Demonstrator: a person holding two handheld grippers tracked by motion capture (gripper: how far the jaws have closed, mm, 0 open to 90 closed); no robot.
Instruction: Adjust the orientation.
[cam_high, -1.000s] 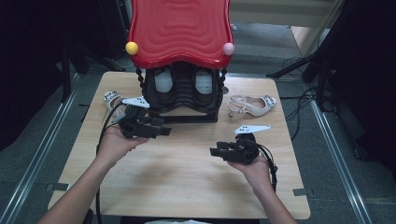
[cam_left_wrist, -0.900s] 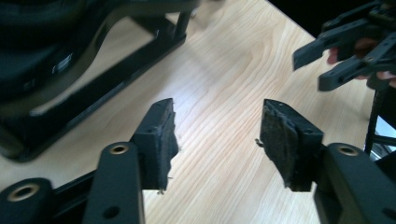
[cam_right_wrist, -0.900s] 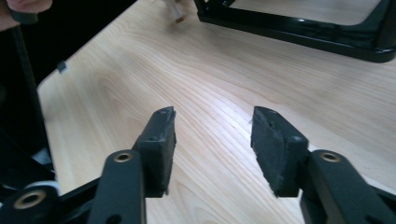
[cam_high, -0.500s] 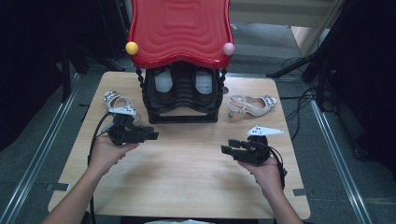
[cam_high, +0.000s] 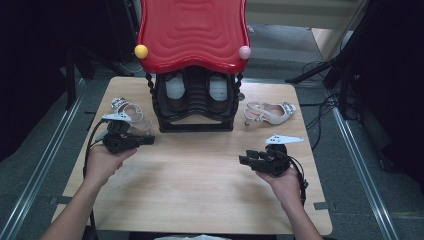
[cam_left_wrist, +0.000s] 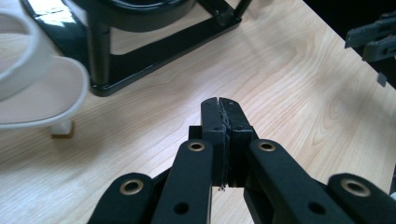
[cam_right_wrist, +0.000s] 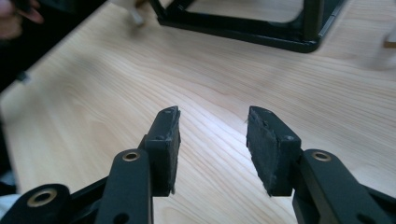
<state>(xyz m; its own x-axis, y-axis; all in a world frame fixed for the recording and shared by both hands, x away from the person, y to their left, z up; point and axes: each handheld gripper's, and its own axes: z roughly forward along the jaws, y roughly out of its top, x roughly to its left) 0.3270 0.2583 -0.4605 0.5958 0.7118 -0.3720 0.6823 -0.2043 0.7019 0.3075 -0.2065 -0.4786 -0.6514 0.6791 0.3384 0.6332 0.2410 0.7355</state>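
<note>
On the pale wooden table (cam_high: 200, 185), the left gripper (cam_left_wrist: 223, 112) has just pressed its jaws together on nothing, a white sandal (cam_high: 127, 111) just beyond its fingertips. The right gripper (cam_right_wrist: 212, 140) stands apart, jaws empty, closing slightly, black shoe rack (cam_high: 197, 107) ahead.

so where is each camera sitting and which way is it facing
high view: above the person's side, looking forward and down on the light wooden table; both forearms and hands show.
left gripper view: rides the left tongs, jaws shut, facing the black shoe rack's base.
right gripper view: rides the right tongs, jaws open.
All three share table and rack.
</note>
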